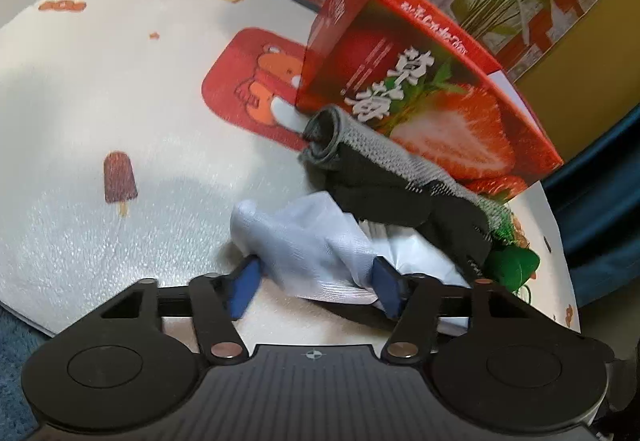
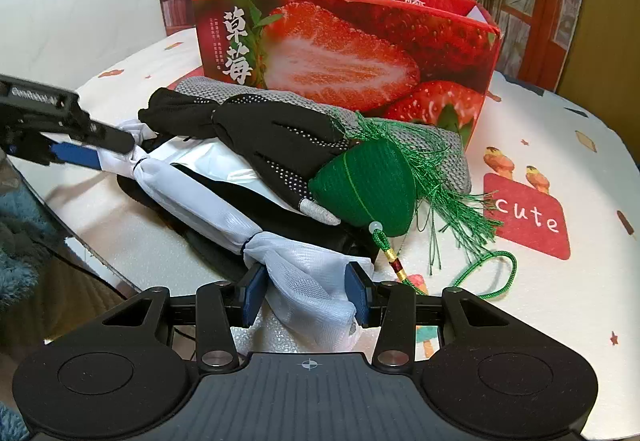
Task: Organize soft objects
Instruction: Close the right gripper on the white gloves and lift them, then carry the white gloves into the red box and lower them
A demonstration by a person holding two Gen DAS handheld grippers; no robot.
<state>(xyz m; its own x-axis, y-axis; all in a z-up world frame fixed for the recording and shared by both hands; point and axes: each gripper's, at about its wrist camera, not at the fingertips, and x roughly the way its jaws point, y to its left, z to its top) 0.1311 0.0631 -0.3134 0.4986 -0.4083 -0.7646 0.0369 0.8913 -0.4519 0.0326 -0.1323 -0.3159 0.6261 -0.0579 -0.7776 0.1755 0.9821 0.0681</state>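
Observation:
A long white mesh cloth (image 2: 192,197), rolled and tied at two places, lies across the table. My right gripper (image 2: 306,293) is shut on its near end. My left gripper (image 2: 100,153) pinches the far end; in the left wrist view that gripper (image 1: 315,283) has the white cloth (image 1: 304,241) bunched between its blue pads. Behind the cloth lie a black dotted glove (image 2: 276,145), a grey knit cloth (image 2: 452,161) and a green tasselled sachet (image 2: 360,189). The glove (image 1: 380,193) and grey cloth (image 1: 372,141) lean against the red strawberry box (image 1: 420,81).
The open strawberry box (image 2: 344,53) stands at the back of the white printed tablecloth (image 2: 560,145). A shiny white bag (image 2: 208,157) and a black item (image 2: 280,213) lie under the pile. Blue fluffy fabric (image 2: 16,225) hangs beyond the left table edge.

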